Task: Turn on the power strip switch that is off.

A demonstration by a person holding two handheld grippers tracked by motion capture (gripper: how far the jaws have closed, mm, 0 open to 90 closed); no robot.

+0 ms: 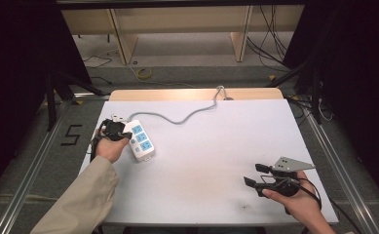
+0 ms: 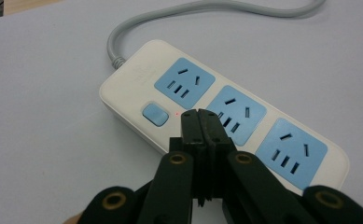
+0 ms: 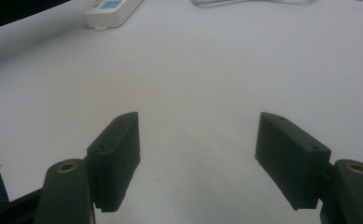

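A white power strip [image 1: 141, 140] with three blue sockets lies at the table's [image 1: 206, 161] nine o'clock side. Your left gripper [image 2: 201, 125], jaws pressed together and empty, hovers just beside its blue switch [image 2: 155, 115]. Your right gripper [image 1: 260, 176], at four o'clock, is spread wide over bare tabletop.

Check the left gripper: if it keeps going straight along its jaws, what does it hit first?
Likely the power strip: the left gripper, jaws closed, points at its top face beside the blue switch. How much gap remains is unclear.
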